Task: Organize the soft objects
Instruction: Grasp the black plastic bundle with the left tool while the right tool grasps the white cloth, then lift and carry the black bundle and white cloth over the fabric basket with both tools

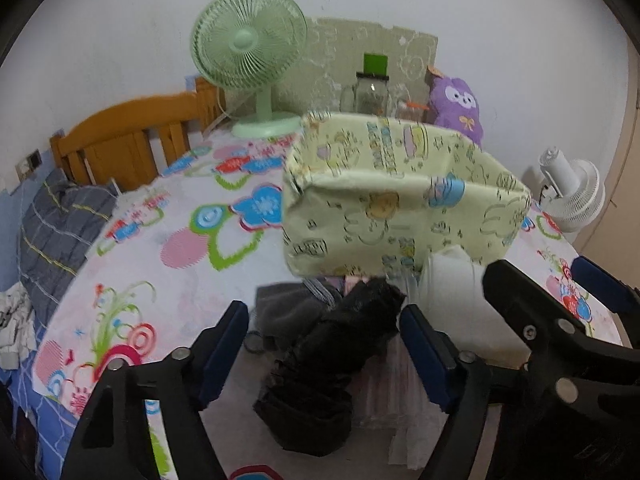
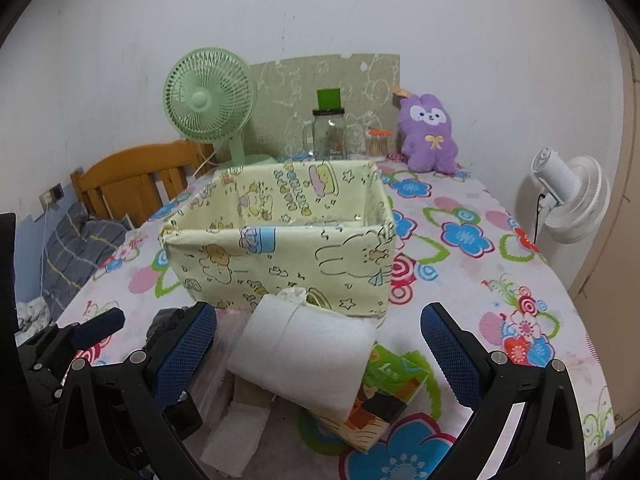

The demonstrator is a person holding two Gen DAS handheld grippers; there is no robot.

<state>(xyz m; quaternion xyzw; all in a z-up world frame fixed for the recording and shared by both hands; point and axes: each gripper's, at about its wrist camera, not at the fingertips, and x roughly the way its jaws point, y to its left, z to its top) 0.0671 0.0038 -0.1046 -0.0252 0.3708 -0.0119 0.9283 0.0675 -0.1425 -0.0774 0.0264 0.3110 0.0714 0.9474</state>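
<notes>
Two grippers spread wide, gripping nothing. Left gripper (image 1: 324, 344) straddling black cloth bundle (image 1: 320, 368), seen clearly only from left wrist. Right gripper (image 2: 320, 354) flanking white roll (image 2: 304, 356) on green tissue pack (image 2: 384, 396), before yellow fabric box (image 2: 280, 240).

Setting: a home bedroom. A wooden headboard (image 2: 136, 176) is standing far left of the jaws against a white wall, with a grey plaid blanket (image 2: 76, 240) lying below it. A flowered sheet (image 2: 460, 248) is covering the surface ahead of the jaws. Beyond it a green fan (image 2: 208, 108), a jar (image 2: 329, 134) and a purple plush (image 2: 430, 132) are sitting by the wall. A white fan (image 2: 568, 200) is standing far right. A wall socket (image 2: 52, 196) is showing at far left.
</notes>
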